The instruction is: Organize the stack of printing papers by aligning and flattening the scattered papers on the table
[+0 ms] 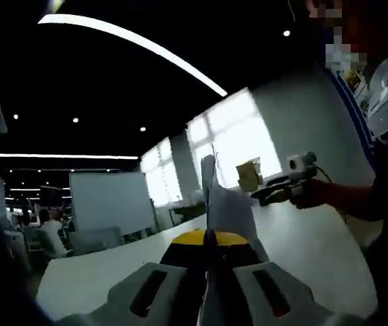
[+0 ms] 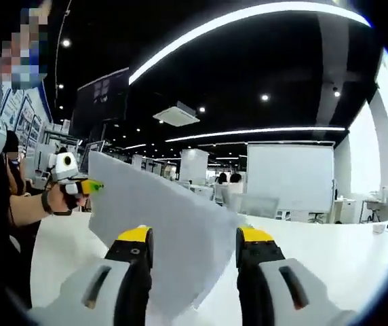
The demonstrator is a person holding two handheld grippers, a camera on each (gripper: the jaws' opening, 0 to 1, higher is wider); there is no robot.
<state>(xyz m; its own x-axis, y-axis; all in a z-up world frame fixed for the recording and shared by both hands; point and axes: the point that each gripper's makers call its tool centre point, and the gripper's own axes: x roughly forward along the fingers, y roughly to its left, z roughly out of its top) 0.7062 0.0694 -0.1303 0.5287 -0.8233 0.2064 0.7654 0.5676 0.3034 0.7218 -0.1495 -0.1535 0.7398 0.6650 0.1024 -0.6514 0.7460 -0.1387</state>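
Note:
A white sheaf of printing paper (image 2: pixel 167 224) is held up off the white table (image 2: pixel 343 258), its broad face turned toward the right gripper view. My left gripper (image 1: pixel 207 239) is shut on the paper (image 1: pixel 214 197), which rises edge-on from between its yellow-tipped jaws. In the right gripper view the left gripper (image 2: pixel 89 185) pinches the paper's left edge, held by a hand. My right gripper (image 2: pixel 194 238) is open, its yellow-tipped jaws standing apart in front of the sheet. From the left gripper view the right gripper (image 1: pixel 272 192) hangs to the right of the paper, pointing at it.
The table (image 1: pixel 112 272) stretches wide under both grippers. The person (image 1: pixel 384 170) stands at its near side. Whiteboards (image 2: pixel 289 170) (image 1: pixel 109 200), chairs and seated people (image 1: pixel 45 231) are beyond the far edge. Bright windows (image 1: pixel 235 142) line the back wall.

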